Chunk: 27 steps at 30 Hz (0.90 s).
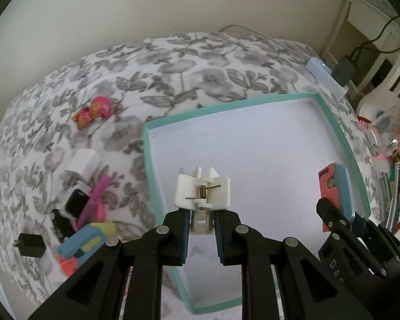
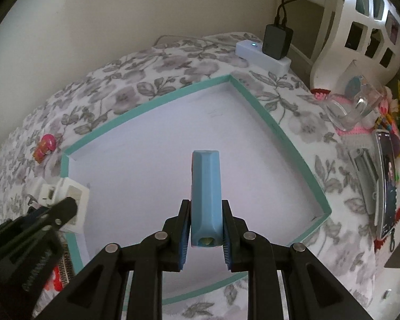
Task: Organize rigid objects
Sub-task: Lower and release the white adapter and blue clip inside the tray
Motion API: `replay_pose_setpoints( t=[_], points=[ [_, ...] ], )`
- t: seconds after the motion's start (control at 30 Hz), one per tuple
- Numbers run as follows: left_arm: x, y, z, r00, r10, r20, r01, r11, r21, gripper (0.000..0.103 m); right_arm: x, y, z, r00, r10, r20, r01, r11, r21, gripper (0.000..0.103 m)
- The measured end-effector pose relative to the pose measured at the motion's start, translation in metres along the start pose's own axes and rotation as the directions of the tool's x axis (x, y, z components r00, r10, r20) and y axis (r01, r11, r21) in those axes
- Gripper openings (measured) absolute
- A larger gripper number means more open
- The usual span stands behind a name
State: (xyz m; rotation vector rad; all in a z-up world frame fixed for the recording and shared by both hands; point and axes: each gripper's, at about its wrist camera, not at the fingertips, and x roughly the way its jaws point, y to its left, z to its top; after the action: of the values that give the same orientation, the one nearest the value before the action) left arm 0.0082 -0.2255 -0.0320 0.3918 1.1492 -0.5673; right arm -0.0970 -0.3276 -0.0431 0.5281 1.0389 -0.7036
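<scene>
My left gripper (image 1: 202,222) is shut on a white spring clip (image 1: 202,192) and holds it over the white inside of a teal-rimmed box (image 1: 226,105). My right gripper (image 2: 206,226) is shut on a light blue block with an orange face (image 2: 206,194), upright over the same box (image 2: 152,106). The block and right gripper also show in the left wrist view (image 1: 336,189) at the box's right wall. The clip and left gripper show at the left of the right wrist view (image 2: 64,200).
Left of the box on the flowered cloth lie a pink doll figure (image 1: 94,112), a white block (image 1: 84,162), a small phone-like toy (image 1: 76,204), a black plug (image 1: 30,244) and coloured pieces (image 1: 85,242). A power strip (image 2: 262,56), a glass (image 2: 357,104) and a phone (image 2: 386,184) sit right.
</scene>
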Motion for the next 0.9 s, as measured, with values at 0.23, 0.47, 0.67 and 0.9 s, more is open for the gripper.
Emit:
replay_pose_setpoints(
  t=[0.23,0.47,0.67,0.9],
  points=[
    [0.018,-0.002,-0.003,1.0,-0.028,-0.007,0.028,1.0,-0.011,0.017,0.011,-0.003,0.0,0.999,-0.034,-0.015,0.033,0.999,-0.009,0.023],
    [0.021,-0.007,-0.004,0.999,-0.033,-0.007,0.033,0.999,0.006,0.018,0.02,-0.005,-0.003,0.998,-0.037,-0.044,0.037,0.999,-0.003,0.023],
    [0.026,-0.006,-0.006,0.999,-0.033,-0.019,0.033,0.999,0.003,0.018,0.022,-0.004,-0.004,0.998,-0.041,-0.054,0.04,0.999,-0.011,0.023],
    [0.024,-0.002,-0.005,0.999,-0.032,-0.013,0.031,0.999,-0.013,0.028,0.021,-0.003,-0.003,0.998,-0.04,-0.051,0.039,0.999,-0.017,0.023]
  ],
)
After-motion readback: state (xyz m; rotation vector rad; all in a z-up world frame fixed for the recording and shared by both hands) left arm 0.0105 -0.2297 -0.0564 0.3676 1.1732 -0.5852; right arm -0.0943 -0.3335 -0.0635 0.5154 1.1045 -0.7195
